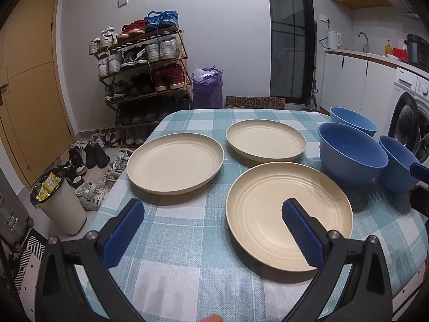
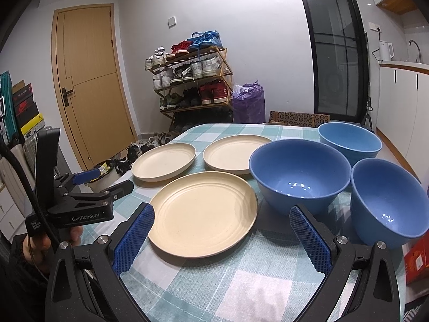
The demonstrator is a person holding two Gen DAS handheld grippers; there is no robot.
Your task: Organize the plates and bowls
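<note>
Three cream plates lie apart on the checked tablecloth: a near one (image 1: 270, 214) (image 2: 203, 212), a far left one (image 1: 174, 162) (image 2: 163, 165) and a far middle one (image 1: 265, 139) (image 2: 236, 154). Three blue bowls stand upright to their right: a middle one (image 1: 351, 153) (image 2: 297, 171), a far one (image 1: 354, 120) (image 2: 348, 136) and a right one (image 1: 399, 161) (image 2: 386, 201). My left gripper (image 1: 211, 206) is open and empty, its right finger over the near plate. My right gripper (image 2: 222, 212) is open and empty, above the near plate's front. The left gripper also shows in the right wrist view (image 2: 88, 174).
The table (image 1: 187, 281) has its left edge close to the plates. On the floor to the left stand a white bin (image 1: 59, 204), loose shoes and a shoe rack (image 1: 142, 61). A washing machine (image 1: 413, 118) and white cabinets are at the right.
</note>
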